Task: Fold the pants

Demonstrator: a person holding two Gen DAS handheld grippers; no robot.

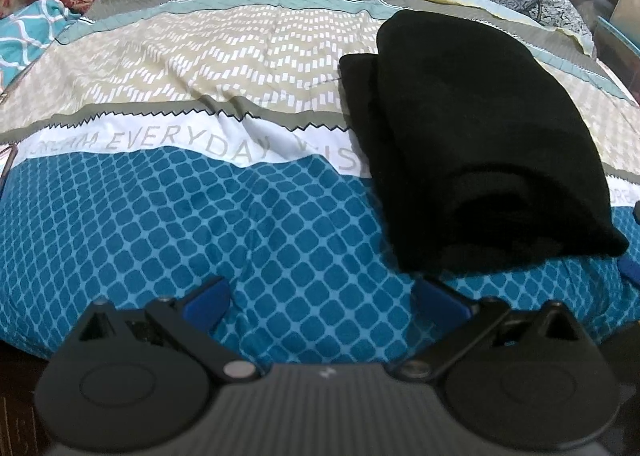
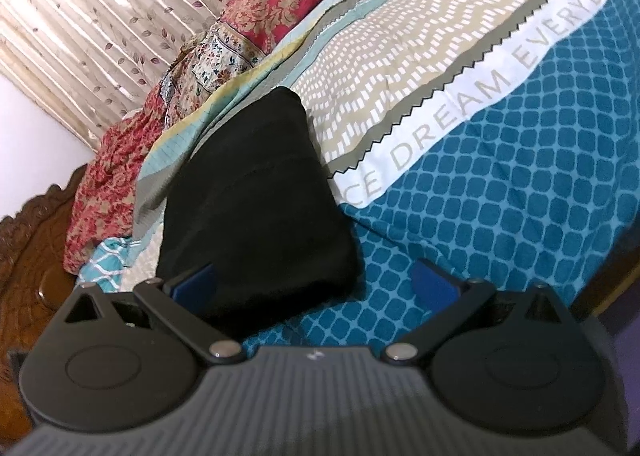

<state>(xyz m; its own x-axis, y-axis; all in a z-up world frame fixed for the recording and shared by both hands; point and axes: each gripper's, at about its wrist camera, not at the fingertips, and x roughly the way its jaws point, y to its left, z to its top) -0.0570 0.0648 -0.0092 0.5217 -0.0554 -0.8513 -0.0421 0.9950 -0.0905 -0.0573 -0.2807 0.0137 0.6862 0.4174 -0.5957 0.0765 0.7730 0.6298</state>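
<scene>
The black pants (image 1: 472, 144) lie folded into a thick, compact bundle on the bed cover (image 1: 200, 216), layers stacked and a rolled edge showing at the near end. In the left wrist view the bundle sits to the right of centre, stretching from the beige zigzag band across the white lettered stripe to the blue lattice part. In the right wrist view the same pants (image 2: 256, 208) lie left of centre, their near edge just beyond that gripper's left finger.

The left gripper (image 1: 323, 298) hangs above the blue lattice part, its blue-padded fingers (image 1: 208, 298) spread wide with nothing between them, apart from the bundle. The right gripper (image 2: 316, 284) is likewise spread wide and empty, one blue pad in front of the pants' near edge; whether it touches the cloth cannot be told.

Farther off, a red floral quilt (image 2: 112, 176) is bunched along the far side of the bed. A pleated curtain (image 2: 100, 16) with a leaf print hangs behind it, and a carved wooden headboard (image 2: 28, 240) shows at the left edge.
</scene>
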